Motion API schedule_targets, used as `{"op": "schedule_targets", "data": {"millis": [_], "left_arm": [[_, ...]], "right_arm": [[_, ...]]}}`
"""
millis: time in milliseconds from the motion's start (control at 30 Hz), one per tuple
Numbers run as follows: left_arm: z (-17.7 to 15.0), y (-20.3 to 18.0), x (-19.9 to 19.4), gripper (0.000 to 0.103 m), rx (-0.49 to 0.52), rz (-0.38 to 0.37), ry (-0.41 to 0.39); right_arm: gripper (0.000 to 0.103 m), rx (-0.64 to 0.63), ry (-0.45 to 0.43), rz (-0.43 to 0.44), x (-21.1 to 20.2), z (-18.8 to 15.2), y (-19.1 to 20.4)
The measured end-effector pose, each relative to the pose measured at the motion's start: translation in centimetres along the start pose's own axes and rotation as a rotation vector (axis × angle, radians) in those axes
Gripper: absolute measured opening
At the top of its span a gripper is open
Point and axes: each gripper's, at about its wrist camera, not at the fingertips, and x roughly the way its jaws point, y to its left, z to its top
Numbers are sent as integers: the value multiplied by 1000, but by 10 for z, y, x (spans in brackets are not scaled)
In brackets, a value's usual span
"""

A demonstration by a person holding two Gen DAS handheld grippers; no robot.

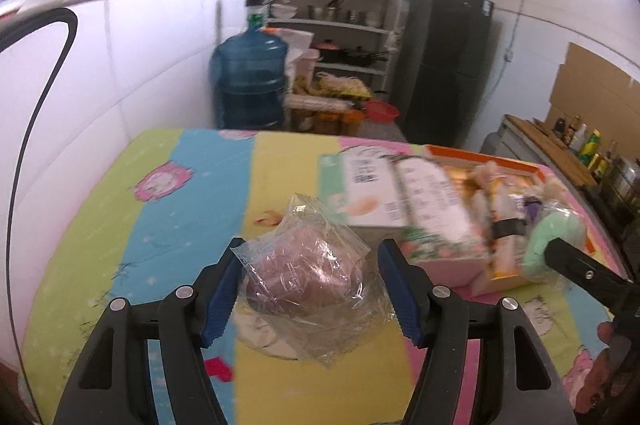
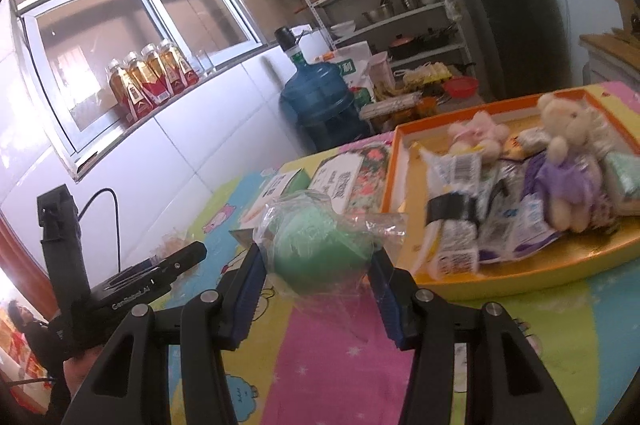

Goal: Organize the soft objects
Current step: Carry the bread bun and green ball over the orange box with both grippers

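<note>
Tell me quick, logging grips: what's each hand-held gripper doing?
Left hand-held gripper: closed on the pinkish bagged item.
Right hand-held gripper: closed on the green bagged item.

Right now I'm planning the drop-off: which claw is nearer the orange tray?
Right. The right claw hangs beside the orange tray with a green bundle; the left claw is farther, across the boxes.
</note>
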Motion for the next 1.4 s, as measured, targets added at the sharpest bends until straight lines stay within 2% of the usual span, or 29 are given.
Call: {"op": "schedule_targets", "data": {"millis": [667,1033,1400], "left_arm": [[43,-158,13,68,162,-171,-70],[52,-218,43,68,201,-217,-62],[49,-252,83,68,218,-228,-11]], "right_arm": [[52,27,-153,-152,-77,44,-92],[52,28,-193,-231,-97,70,-141],[52,-8,-162,-292,-82,101,-175]]}}
